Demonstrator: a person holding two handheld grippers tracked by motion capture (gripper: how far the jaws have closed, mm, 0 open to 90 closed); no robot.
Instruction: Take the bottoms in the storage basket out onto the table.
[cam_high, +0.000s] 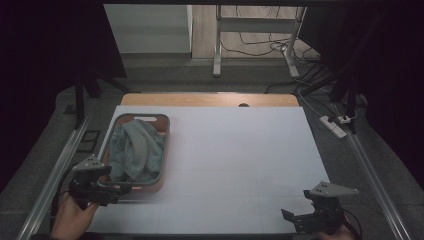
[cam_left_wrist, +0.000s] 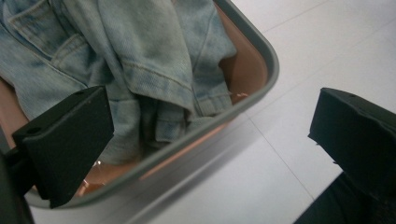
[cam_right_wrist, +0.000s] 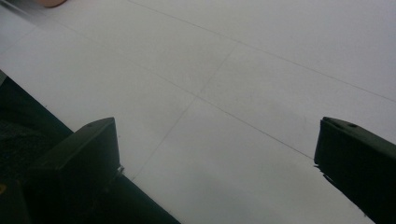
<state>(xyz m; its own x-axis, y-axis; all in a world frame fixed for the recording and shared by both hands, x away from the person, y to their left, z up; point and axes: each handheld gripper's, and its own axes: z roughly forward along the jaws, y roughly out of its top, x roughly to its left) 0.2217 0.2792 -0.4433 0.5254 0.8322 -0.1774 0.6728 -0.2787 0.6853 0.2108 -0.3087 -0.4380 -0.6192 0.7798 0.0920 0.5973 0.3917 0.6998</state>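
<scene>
In the high view, a grey-rimmed basket (cam_high: 166, 131) with a peach-coloured inside sits on the left part of the white surface (cam_high: 240, 155), and a crumpled pale denim garment (cam_high: 136, 150) lies inside it, filling most of the tub. The left gripper (cam_high: 122, 189) is held at the basket's near edge, its tips right at the near rim, with the person's left hand (cam_high: 72, 217) wrapped around its body at the bottom left corner. The right gripper (cam_high: 290, 220) hovers low over the near right corner of the surface, well apart from the basket, pointing leftward. In the left gripper view, the two black fingers (cam_left_wrist: 70, 140) stand wide apart with nothing between them: one is over the inside of the basket (cam_left_wrist: 268, 58) close to the folded denim garment (cam_left_wrist: 154, 60), the other is over the bare white surface (cam_left_wrist: 261, 172) outside the rim, so the pair straddles the basket's rounded corner. In the right gripper view, the fingers (cam_right_wrist: 84, 154) are likewise spread wide and hold nothing, and the white surface (cam_right_wrist: 233, 93) lies under them, crossed by faint seams.
</scene>
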